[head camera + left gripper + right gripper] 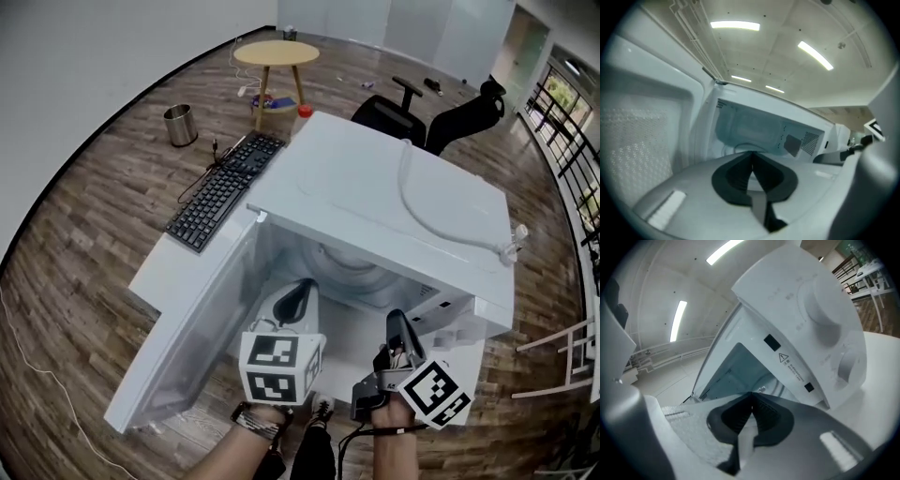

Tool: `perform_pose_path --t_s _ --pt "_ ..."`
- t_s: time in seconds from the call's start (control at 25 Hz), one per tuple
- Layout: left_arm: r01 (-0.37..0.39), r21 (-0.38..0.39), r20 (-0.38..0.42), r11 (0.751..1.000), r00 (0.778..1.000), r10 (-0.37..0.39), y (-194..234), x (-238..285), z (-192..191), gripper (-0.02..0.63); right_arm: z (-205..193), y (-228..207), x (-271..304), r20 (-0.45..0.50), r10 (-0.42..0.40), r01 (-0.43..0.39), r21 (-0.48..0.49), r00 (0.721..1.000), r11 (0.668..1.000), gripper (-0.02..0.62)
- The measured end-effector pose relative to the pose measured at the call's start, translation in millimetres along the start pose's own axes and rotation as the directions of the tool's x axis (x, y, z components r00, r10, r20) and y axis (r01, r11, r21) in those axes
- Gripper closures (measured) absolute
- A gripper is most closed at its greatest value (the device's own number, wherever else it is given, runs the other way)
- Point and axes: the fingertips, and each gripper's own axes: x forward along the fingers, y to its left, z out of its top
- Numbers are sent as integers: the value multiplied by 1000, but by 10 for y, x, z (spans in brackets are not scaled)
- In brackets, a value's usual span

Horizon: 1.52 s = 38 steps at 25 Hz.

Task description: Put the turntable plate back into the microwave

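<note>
I am holding my left tool [752, 154] with its jaws pressing together, tip against tip, and nothing is sitting between them. My right tool [751, 395] is doing the same, its pads meeting on empty air. Both are hovering side by side just in front of the mouth of the microwave [375, 197] and pointing slightly downward into the cavity.

Beyond the tips, a ribbed, round shape is lying on the cavity floor. I am taking it for the turntable plate [359, 270], already inside and apart from both tools. Whether it is sitting squarely on its hub I cannot tell from here. The door [202, 328] is hanging wide open at my left, and the microwave is standing on a white counter [178, 272] with a keyboard [225, 192] beside it.

I am judging the placing step to be as good as done. The next move is probably calling for me to draw both tools clear of the opening, check that the plate is lying flat, and then swing the door shut without knocking it.

As for writing, a small warning triangle [783, 357] with a line of tiny print is showing on the edge of the control panel, below the two knobs [825, 310]. A small sticker [721, 104] is showing on the frame at the hinge side. None of the print is coming through legibly, and I am seeing no brand name.
</note>
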Motion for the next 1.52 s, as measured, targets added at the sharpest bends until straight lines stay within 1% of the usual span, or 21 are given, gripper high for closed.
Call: perform_pose_path --t_s 0.08,0.2,0.44,0.52,0.6,0.68,0.76,0.92,1.08,1.2,1.28,1.4,1.52 --pt "14 15 2 1000 1000 -14 -53 -63 49 601 35 79 -75 0 4 -4 3 1000 1000 592" --pt "38 64 16 997 999 -39 -155 -210 175 601 141 269 -198 19 18 -17 -34 1000 999 592" --pt "63 99 92 993 993 -72 -240 -555 606 601 558 668 -530 91 40 -23 -183 995 983 592" --pt "75 132 104 988 991 -89 -304 -664 723 601 662 782 -655 113 44 -16 -236 993 972 592" --pt "74 195 124 978 987 -99 -373 -780 837 601 748 930 -789 142 51 -4 -314 988 949 592" --pt "66 280 144 958 983 -110 -450 -859 937 600 835 1083 -906 170 68 4 -390 983 921 592" --pt "68 333 152 941 981 -124 -509 -906 1009 600 926 1214 -1004 199 86 15 -458 976 889 592" --pt "68 340 184 938 973 -137 -565 -1034 1177 601 1174 1458 -1223 273 141 39 -560 952 827 592" --pt "53 347 231 936 963 -140 -692 -1092 1361 601 1427 1602 -1393 302 208 25 -618 930 786 592" --pt "63 380 277 923 944 -179 -915 -1155 1577 601 1594 1668 -1510 318 250 19 -650 915 759 592" --pt "73 418 312 905 925 -219 -1124 -1230 1743 601 1679 1665 -1572 316 262 17 -666 912 746 592" --pt "77 469 369 880 888 -274 -1415 -1369 1964 601 1797 1598 -1673 316 267 21 -679 910 734 592" --pt "102 471 402 876 859 -316 -1551 -1528 2066 601 1868 1587 -1816 350 283 51 -704 893 709 592"
